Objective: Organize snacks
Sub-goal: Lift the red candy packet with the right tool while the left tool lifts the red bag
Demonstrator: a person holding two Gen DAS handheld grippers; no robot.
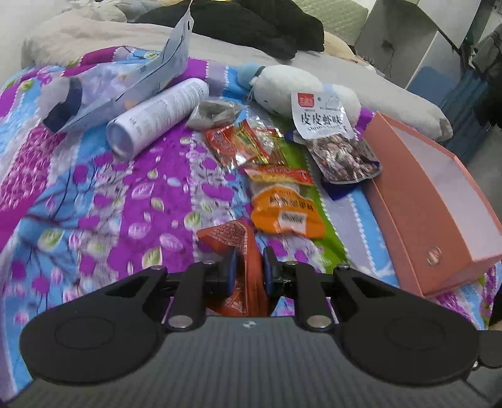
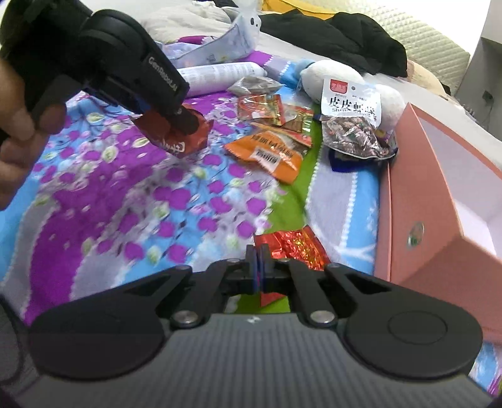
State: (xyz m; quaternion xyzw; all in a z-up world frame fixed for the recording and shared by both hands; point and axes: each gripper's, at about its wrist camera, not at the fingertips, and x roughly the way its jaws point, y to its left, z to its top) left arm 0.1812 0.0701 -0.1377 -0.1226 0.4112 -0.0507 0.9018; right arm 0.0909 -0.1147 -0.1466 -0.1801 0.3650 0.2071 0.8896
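Note:
My left gripper is shut on an orange-red snack packet, held above the flowered blanket; the right wrist view shows that same gripper and its packet at the upper left. My right gripper is shut on a shiny red foil packet, close to the pink box. On the blanket lie an orange packet, red packets and a white-labelled bag of sweets. The pink box stands open at the right.
A white tube, a pale blue pouch, a grey packet and a white plush toy lie at the back of the blanket. Black clothing lies behind. A person's hand holds the left gripper.

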